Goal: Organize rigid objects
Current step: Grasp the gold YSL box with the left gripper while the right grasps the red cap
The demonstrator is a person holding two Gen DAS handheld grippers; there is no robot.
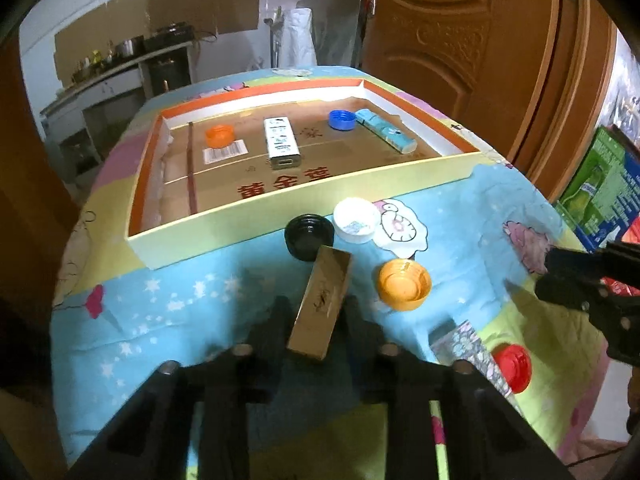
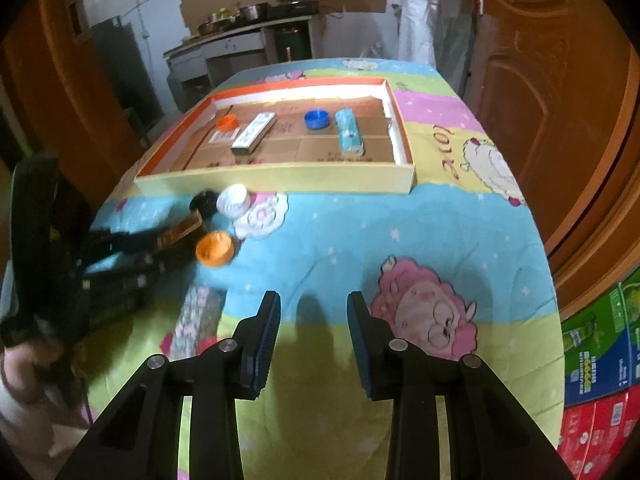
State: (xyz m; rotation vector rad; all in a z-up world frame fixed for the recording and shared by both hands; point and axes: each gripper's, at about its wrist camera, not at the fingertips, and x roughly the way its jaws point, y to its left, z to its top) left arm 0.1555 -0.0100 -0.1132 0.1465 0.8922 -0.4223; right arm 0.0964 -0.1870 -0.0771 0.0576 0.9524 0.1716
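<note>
My left gripper (image 1: 316, 312) is shut on a brown rectangular box (image 1: 322, 302) and holds it tilted above the quilt, in front of the shallow tray (image 1: 304, 204). The tray holds an orange cap (image 1: 219, 135), a white box (image 1: 281, 142), a blue cap (image 1: 341, 119) and a light blue box (image 1: 386, 131). On the quilt lie a black cap (image 1: 308, 236), a white cap (image 1: 356, 220), an orange cap (image 1: 405, 285), a red cap (image 1: 514, 368) and a patterned box (image 1: 470, 350). My right gripper (image 2: 314, 312) is open and empty over the quilt.
The tray (image 2: 280, 178) sits at the far half of the quilt-covered table (image 2: 440, 232). Wooden doors stand to the right and left. Stacked drink cartons (image 2: 600, 360) stand at the right. The left gripper (image 2: 132, 248) with the brown box shows at left in the right wrist view.
</note>
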